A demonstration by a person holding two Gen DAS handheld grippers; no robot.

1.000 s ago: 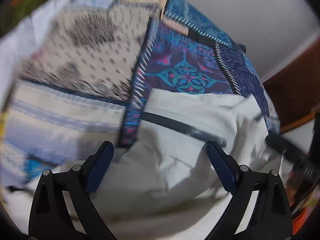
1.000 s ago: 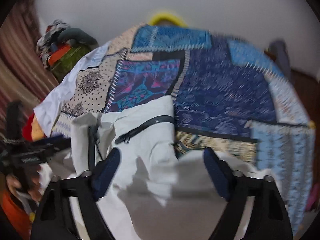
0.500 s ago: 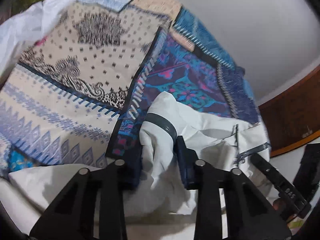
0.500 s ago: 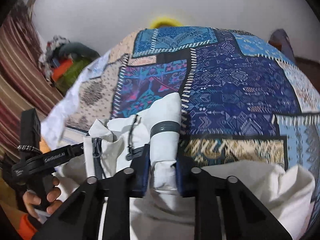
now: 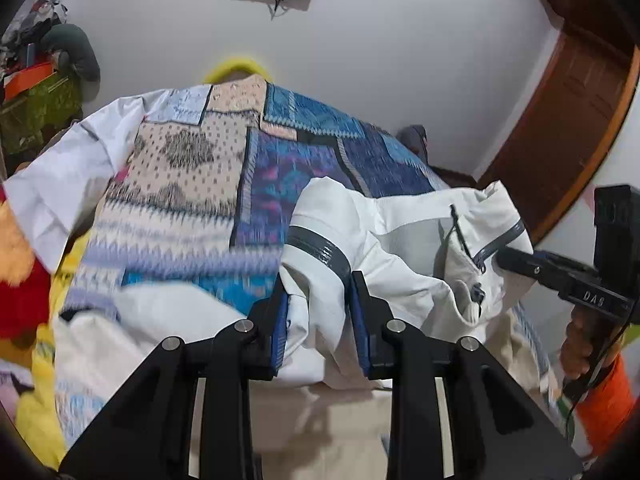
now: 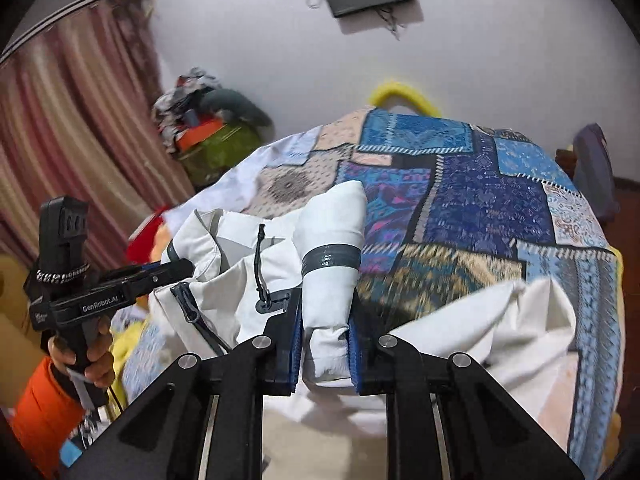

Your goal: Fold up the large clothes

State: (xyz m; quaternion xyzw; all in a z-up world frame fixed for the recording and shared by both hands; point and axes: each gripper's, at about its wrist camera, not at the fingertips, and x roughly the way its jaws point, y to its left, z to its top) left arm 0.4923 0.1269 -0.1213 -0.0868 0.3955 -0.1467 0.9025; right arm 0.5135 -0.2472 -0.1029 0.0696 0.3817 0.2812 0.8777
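Over the patchwork bedspread (image 5: 304,168), both grippers' fingers (image 5: 280,328) (image 6: 296,344) clamp the white jacket (image 5: 400,240).

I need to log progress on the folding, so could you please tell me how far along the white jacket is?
Done: both grasps are made. The left gripper is shut on one sleeve of the white jacket, just below its dark cuff band; the right gripper is shut on the other sleeve. In hand: the jacket hangs bunched above the patchwork bedspread. Left: no tidy fold shows yet, so spreading and folding remain.

white jacket (image 5: 400,240) heaped ahead, patchwork bedspread (image 6: 500,208) bare beyond
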